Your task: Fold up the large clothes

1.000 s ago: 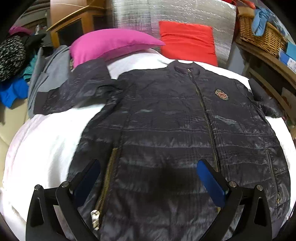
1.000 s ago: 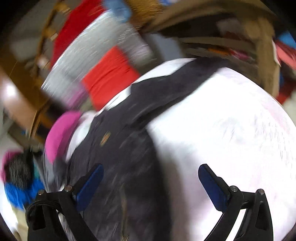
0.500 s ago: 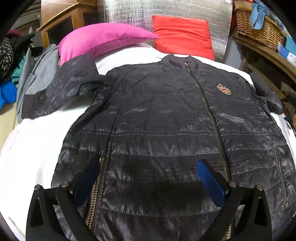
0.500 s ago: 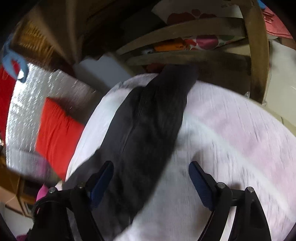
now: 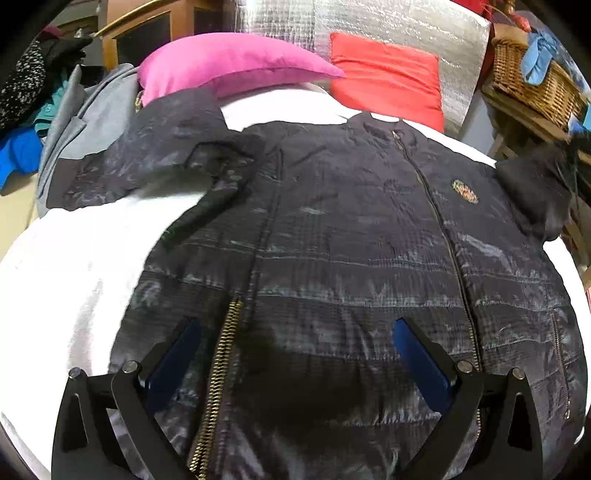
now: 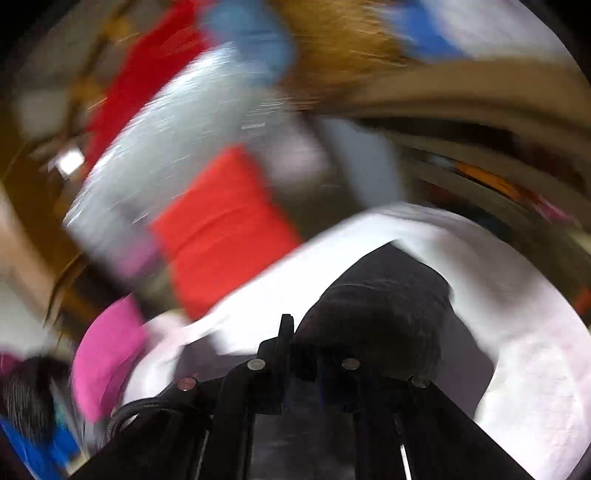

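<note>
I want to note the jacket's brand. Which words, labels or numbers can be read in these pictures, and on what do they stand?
None can be read.
Badge on the chest of the jacket: too small and blurred to read.
Right wrist picture: too blurred for any text.

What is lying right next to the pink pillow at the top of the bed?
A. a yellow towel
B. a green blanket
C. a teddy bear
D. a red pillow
D, because a red pillow leans against the silvery quilted sheet just to the right of the pink pillow, behind the collar of the dark jacket.
</note>
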Available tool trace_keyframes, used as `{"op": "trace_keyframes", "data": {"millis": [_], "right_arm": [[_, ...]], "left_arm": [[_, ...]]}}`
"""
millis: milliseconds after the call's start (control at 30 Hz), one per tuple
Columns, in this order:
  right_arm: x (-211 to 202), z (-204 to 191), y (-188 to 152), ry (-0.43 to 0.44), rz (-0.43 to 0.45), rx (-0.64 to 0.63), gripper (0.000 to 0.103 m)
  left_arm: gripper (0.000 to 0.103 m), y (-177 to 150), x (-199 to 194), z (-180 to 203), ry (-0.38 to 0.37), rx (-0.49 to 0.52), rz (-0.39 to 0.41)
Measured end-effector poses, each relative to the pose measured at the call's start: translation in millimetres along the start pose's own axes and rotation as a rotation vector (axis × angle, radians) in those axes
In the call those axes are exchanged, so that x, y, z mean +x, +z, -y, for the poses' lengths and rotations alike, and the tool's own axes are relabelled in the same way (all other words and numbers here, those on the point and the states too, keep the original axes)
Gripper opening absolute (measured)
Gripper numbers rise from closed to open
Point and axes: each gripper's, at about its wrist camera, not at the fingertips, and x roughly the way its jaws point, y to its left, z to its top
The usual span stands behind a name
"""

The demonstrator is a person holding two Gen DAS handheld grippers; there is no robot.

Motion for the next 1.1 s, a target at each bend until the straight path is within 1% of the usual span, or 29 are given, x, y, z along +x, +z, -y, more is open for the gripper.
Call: {"op": "trace_keyframes", "data": {"millis": [33,67,133,200,267,333,367,400,467,533,633,733,800,833,867,900,1000,1033,1100], "right_arm": [[-1,-34,-15,0.042,-0.01,-0.078,0.011],[2,-57,-29,0.072,-0.032,-0.124,0.011],[13,-84,-55,0.08,-0.061,-0.2,0.011],[26,-108,-95,0.107,-0.136,-0.267,0.013],[47,-119,-129,0.121,-0.232,-0.319,0.03],[64,-117,-147,0.146,-0.286,-0.337,0.092],[64,-115,-152,0.162,-0.291,-0.331,0.096],[60,-114,-155,0.181,-0.291,-0.316,0.096],[49,-104,-149,0.228,-0.275,-0.252,0.096],[37,-88,-139,0.271,-0.239,-0.171,0.096],[16,-60,-137,0.306,-0.192,-0.064,0.097],[-3,-29,-141,0.33,-0.14,0.052,0.097],[-13,-12,-144,0.344,-0.112,0.118,0.097],[-19,-3,-146,0.359,-0.1,0.148,0.097],[-25,4,-149,0.375,-0.085,0.169,0.097],[-31,11,-151,0.39,-0.068,0.188,0.097],[-39,27,-162,0.404,-0.042,0.228,0.098],[-40,29,-160,0.401,-0.043,0.229,0.098],[-43,30,-156,0.423,-0.034,0.229,0.098]], "left_arm": [[0.103,0,-3,-1,0.004,0.0,0.005],[0.103,1,-7,-3,0.01,0.001,0.012],[0.103,3,-15,-6,0.019,0.001,0.024],[0.103,7,-21,-9,0.028,-0.002,0.036],[0.103,10,-26,-11,0.036,-0.003,0.042],[0.103,14,-30,-11,0.04,0.004,0.047],[0.103,17,-31,-10,0.041,0.01,0.05],[0.103,19,-32,-9,0.043,0.017,0.054],[0.103,28,-32,-3,0.04,0.032,0.06],[0.103,39,-29,6,0.03,0.046,0.06],[0.103,61,-25,28,0.017,0.082,0.068],[0.103,86,-24,64,0.03,0.17,0.098],[0.103,108,-23,98,0.063,0.257,0.129],[0.103,115,-22,107,0.069,0.279,0.138],[0.103,125,-19,125,0.073,0.322,0.147],[0.103,134,-15,142,0.088,0.36,0.15],[0.103,156,1,172,0.105,0.396,0.131],[0.103,163,9,182,0.118,0.406,0.122],[0.103,174,25,204,0.16,0.452,0.115]]}}
